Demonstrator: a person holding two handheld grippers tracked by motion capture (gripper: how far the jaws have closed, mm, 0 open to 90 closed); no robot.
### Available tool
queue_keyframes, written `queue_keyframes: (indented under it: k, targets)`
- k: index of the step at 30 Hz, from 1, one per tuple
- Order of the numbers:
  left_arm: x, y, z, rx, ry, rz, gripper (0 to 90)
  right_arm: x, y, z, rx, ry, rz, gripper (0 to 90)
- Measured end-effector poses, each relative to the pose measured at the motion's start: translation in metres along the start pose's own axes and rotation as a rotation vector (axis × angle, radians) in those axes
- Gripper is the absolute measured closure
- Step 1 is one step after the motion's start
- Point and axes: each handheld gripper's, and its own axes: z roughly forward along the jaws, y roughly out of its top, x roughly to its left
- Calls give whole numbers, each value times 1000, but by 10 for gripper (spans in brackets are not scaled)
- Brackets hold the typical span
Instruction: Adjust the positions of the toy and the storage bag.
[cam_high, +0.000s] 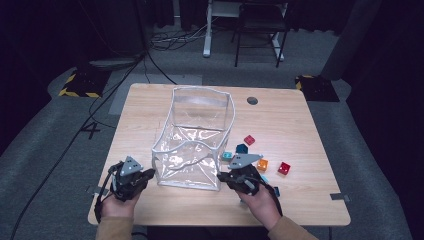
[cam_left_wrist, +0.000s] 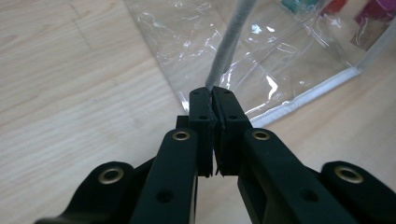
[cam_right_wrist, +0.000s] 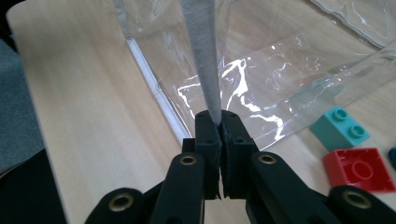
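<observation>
We've got a clear plastic bag (cam_high: 195, 140) standing open mid-table, long axis running 12 to 6 o'clock, mouth up. Left gripper (cam_high: 148, 174) is at the bag's 7 o'clock corner and right gripper (cam_high: 223, 177) at its 5 o'clock corner. Both sit on the near end, one per side.

In the left gripper view the left gripper (cam_left_wrist: 213, 95) has its jaws pressed together on the grey trim (cam_left_wrist: 227, 49) of the bag's corner edge, with the trim rising straight up out of the tips. It's the same in the right gripper view: the right gripper (cam_right_wrist: 218, 117) is clamped with no gap on the grey trim (cam_right_wrist: 201, 51), and clear film fans out behind.

The key relation is that the bag lies ahead of both grippers, toward 12 o'clock, and we hold its two near corners symmetrically. So we judge any spreading or lifting goes along the 9–3 line between the hands.

Loose bricks (cam_high: 260, 157) lie on the table (cam_high: 310, 130) at the bag's 3–4 o'clock, just beside the right hand (cam_high: 260, 200), which is the nearer one. A teal brick (cam_right_wrist: 340, 127) and a red brick (cam_right_wrist: 358, 169) sit close to the right jaws. Left hand (cam_high: 119, 202) is well apart from them.
</observation>
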Motion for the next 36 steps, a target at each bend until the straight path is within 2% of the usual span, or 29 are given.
queue_keyframes:
  k: [6,8,9,12,23,27,28,29,30,31,32,34,36]
  targets:
    - [-35,-1,-2,21,-16,71,872,3,-25,-25,-5,18,10,868]
    - [-49,-1,-1,25,-37,99,872,2,-37,-37,-11,26,27,867]
    - [-49,-1,-1,25,-37,99,871,2,-37,-37,-11,26,27,867]
    - [-60,1,3,19,-64,112,871,0,-47,-49,-15,14,28,866]
    - [-88,12,15,32,-122,186,870,-4,-73,-78,-11,-7,66,864]
    - [-94,13,17,36,-138,200,870,-7,-79,-85,-15,3,88,849]
    - [-94,13,16,36,-139,202,870,-10,-80,-86,-27,25,101,789]
    - [-93,13,16,36,-143,200,870,-10,-80,-86,-27,25,101,789]
    - [-92,12,16,38,-156,195,864,-11,-80,-87,-42,52,112,721]
    - [-92,11,16,35,-163,191,811,-12,-79,-88,-56,75,122,651]
    - [-91,11,15,40,-167,195,720,-13,-78,-89,-64,85,125,614]
    - [-89,11,13,70,-176,216,431,-13,-75,-96,-80,94,99,555]
    - [-85,11,9,66,-185,223,369,-16,-75,-101,-89,94,94,535]
